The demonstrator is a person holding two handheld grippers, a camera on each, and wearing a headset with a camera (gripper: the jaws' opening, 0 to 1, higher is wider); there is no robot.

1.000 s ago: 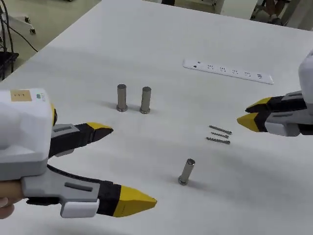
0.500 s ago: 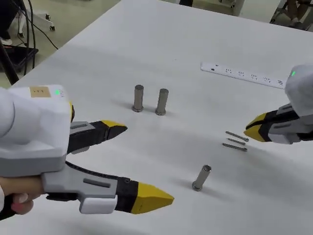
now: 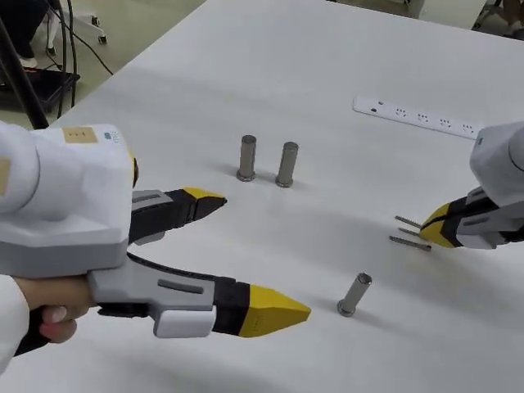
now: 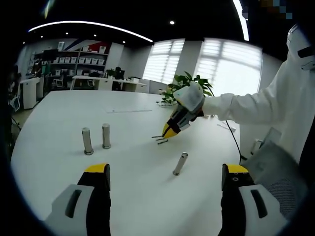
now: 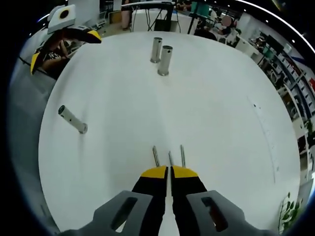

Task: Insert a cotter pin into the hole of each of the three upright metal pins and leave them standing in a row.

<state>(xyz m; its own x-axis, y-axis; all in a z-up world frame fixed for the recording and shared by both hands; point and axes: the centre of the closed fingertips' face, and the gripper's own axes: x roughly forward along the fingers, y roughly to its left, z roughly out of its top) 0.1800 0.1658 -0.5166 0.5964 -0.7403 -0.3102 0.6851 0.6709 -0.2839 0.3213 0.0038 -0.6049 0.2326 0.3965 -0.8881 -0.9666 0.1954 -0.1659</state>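
Cotter pins (image 5: pixel 169 156), three before right gripper (image 5: pixel 170 171) jaws, partly hidden in head view

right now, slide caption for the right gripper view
Right gripper, jaws closed, tips at three cotter pins on the table

The yellow-tipped white-and-black left gripper (image 3: pixel 255 255), gripped by a hand (image 3: pixel 51 307), has its jaws spread wide, while the matching right gripper (image 3: pixel 431 232) has its jaws nearly together.
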